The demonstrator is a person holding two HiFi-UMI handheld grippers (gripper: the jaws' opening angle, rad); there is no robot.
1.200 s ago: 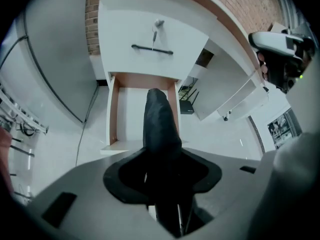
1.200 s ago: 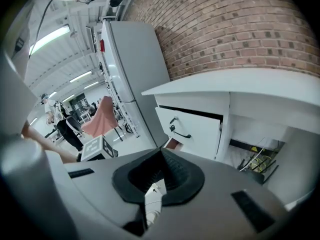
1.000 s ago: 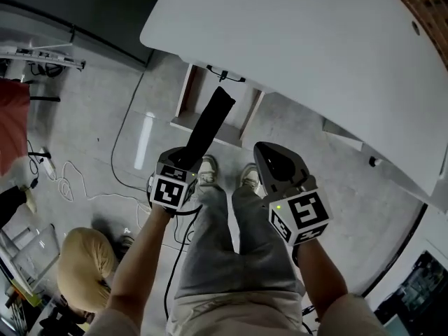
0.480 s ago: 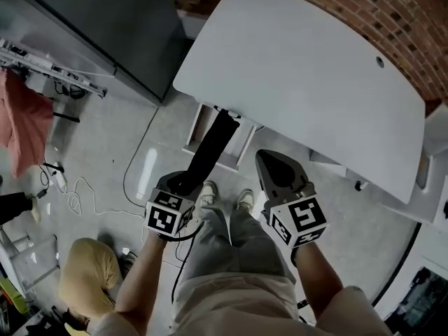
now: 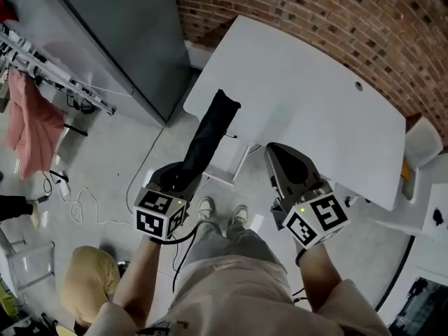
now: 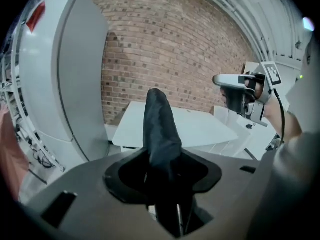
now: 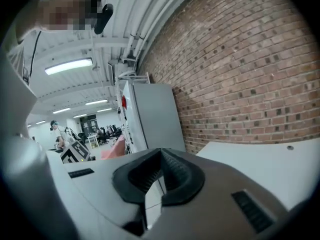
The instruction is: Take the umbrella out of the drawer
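Clamping a black, sleeved, folded umbrella [image 5: 208, 128] between the jaws of the left gripper [image 5: 180, 176], left of centre in the head view. Holding it tilted up and to the right, its tip overlapping the left edge of the white rounded counter [image 5: 315, 110], clear above the white drawer [image 5: 227, 165] showing under that edge. Carrying the right gripper [image 5: 285, 161] at lower right, jaw tips meeting with only a thin slit lower down, gripping nothing.

Standing among a tall grey metal cabinet [image 5: 119, 33] at upper left, a red-brick wall [image 5: 315, 12] along the top, a red cloth [image 5: 28, 117] hanging at far left, a white cable [image 5: 84, 201] looping on the grey floor [image 5: 119, 159] and a tan bag [image 5: 87, 282] at lower left.

Showing floor and shoes [image 5: 206, 207] in the head view alone. Catching the right gripper at the right edge of the left gripper view. Taking in the ceiling strip lights [image 7: 68, 66] only in the right gripper view.
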